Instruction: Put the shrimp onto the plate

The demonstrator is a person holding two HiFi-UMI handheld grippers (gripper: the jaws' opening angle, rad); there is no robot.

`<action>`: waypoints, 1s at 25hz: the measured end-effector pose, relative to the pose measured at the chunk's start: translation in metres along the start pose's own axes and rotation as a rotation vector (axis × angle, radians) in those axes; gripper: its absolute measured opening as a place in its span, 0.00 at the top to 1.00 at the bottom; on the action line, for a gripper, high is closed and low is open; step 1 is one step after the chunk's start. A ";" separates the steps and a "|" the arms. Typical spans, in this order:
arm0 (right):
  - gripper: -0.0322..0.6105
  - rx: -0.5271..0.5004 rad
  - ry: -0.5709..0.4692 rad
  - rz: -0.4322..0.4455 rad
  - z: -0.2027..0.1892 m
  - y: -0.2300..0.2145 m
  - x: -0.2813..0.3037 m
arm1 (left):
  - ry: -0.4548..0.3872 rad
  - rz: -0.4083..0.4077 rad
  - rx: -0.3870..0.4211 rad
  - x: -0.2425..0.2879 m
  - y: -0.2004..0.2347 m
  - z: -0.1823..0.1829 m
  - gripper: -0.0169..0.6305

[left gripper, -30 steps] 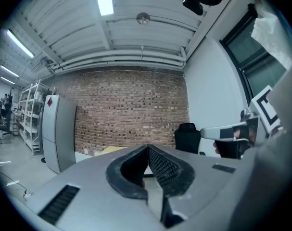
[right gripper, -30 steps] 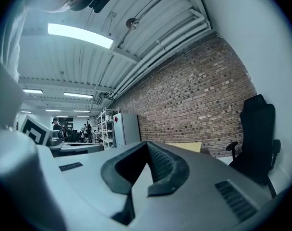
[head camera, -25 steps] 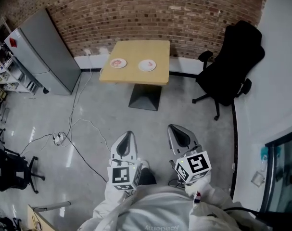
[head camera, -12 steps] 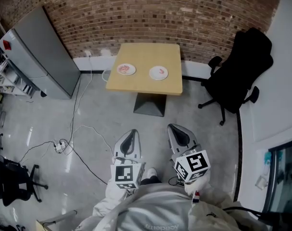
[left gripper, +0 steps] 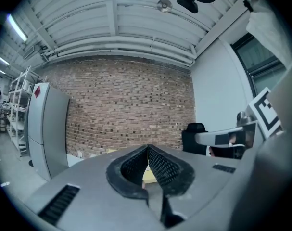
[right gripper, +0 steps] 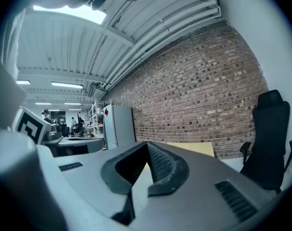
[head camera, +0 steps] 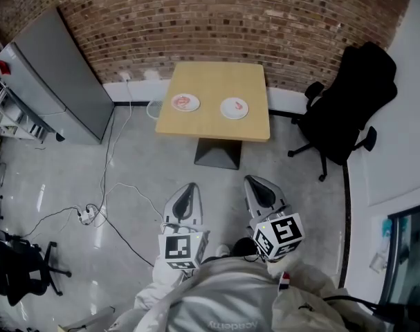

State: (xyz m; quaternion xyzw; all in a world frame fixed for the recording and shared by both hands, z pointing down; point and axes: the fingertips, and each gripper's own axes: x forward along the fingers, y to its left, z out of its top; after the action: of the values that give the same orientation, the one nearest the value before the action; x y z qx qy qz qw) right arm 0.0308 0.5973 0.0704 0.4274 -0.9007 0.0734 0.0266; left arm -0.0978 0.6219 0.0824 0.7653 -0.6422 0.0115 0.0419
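Person is standing well away from the table, both grippers clenched and empty.

Left gripper [head camera: 188, 187] and right gripper [head camera: 255, 180] are pointing out level over the grey floor [head camera: 140, 164], side by side; in each gripper view the jaws are meeting at the tips with nothing between them. Wooden table [head camera: 216, 81] is sitting against the brick wall [head camera: 210, 19], carrying a left plate [head camera: 185, 102] and a right plate [head camera: 234, 108], apart from each other. Pink-red pieces [head camera: 184, 102] are lying on the left plate and a smaller bit on the right; too small to make out as shrimp. Black chair [head camera: 351, 88] is standing right of the table, grey fridge [head camera: 57, 75] left, cable [head camera: 113, 185] trailing across the floor.
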 end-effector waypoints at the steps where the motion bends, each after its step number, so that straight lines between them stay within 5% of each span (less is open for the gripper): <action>1: 0.91 0.001 0.000 -0.002 0.001 -0.002 0.004 | 0.001 0.000 0.000 0.003 0.003 0.000 0.95; 12: 0.91 0.013 -0.028 -0.023 0.006 -0.040 0.054 | 0.003 0.008 0.029 0.061 0.026 0.000 0.96; 25: 0.91 0.066 -0.009 -0.023 0.013 -0.137 0.184 | 0.051 0.005 0.074 0.214 0.058 0.003 0.96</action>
State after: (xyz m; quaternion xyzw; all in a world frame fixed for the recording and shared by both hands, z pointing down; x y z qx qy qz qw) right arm 0.0210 0.3690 0.0928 0.4387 -0.8929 0.1006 0.0091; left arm -0.1174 0.4021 0.0977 0.7641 -0.6420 0.0545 0.0299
